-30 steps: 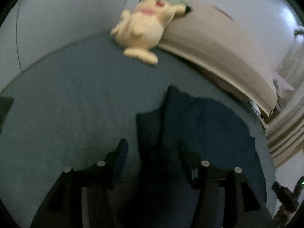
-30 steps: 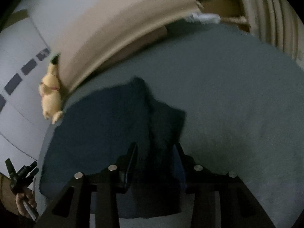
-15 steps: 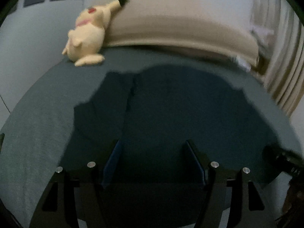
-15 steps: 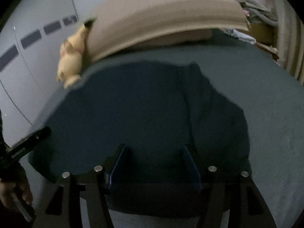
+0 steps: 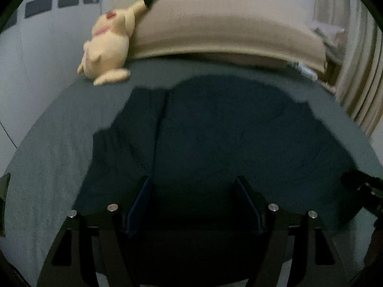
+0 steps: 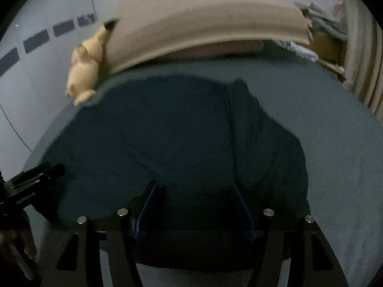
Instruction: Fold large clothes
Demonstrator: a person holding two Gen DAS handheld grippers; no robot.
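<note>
A large dark blue garment [image 5: 227, 131] lies spread flat on the grey-blue bed [image 5: 52, 148]; a seam runs up its left part. My left gripper [image 5: 192, 181] hovers over the garment's near edge. Its jaws are opening, with only flat cloth below them and nothing pinched. In the right wrist view the same garment [image 6: 167, 131] fills the middle. My right gripper [image 6: 195, 185] also hangs over the near edge, jaws opening, pads apart and pressing on nothing. The right gripper's dark tip [image 5: 356, 186] shows at the left view's right edge, and the left gripper [image 6: 36, 174] shows at the right view's left edge.
A yellow plush toy [image 5: 107, 45] lies at the bed's far left against a long beige pillow [image 5: 227, 31]. Curtains [image 5: 359, 71] hang at the right, a pale wall [image 5: 36, 59] at the left. Clutter [image 6: 318, 31] sits past the bed's far right corner.
Both grippers' jaws have widened and let go of the bunched cloth. Both wrists rolled level. The garment, earlier gathered into a raised fold between the fingers, now lies flat and wide.
</note>
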